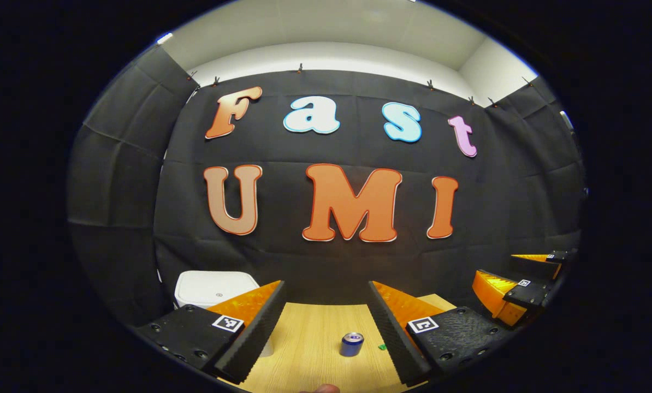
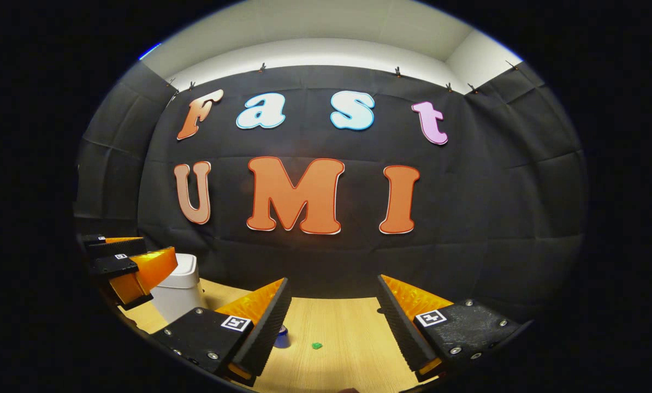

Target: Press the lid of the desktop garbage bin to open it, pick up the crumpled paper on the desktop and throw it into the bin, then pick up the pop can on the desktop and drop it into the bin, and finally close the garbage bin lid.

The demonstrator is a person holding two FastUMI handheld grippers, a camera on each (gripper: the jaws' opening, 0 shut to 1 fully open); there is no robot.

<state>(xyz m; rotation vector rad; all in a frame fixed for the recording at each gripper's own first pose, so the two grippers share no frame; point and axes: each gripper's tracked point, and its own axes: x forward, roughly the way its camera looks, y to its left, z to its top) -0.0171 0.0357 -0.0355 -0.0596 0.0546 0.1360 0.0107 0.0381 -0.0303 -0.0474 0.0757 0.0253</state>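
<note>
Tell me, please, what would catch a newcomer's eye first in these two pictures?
The pop can stands upright on the wooden desktop, framed between the open left gripper. The white garbage bin, lid closed, sits at the desktop's far left. A small green scrap lies ahead of the open right gripper.

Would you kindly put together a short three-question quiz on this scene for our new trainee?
1. True or false: the bin has its lid raised.
2. In the left gripper view, the pop can stands on the table: A) between that gripper's fingers, B) on top of the bin, C) gripped in the jaws.
3. Fill in: both the left gripper and right gripper have their jaws ____.

Key: 1 false, the lid lies flat; 2 A; 3 open, holding nothing.
</note>
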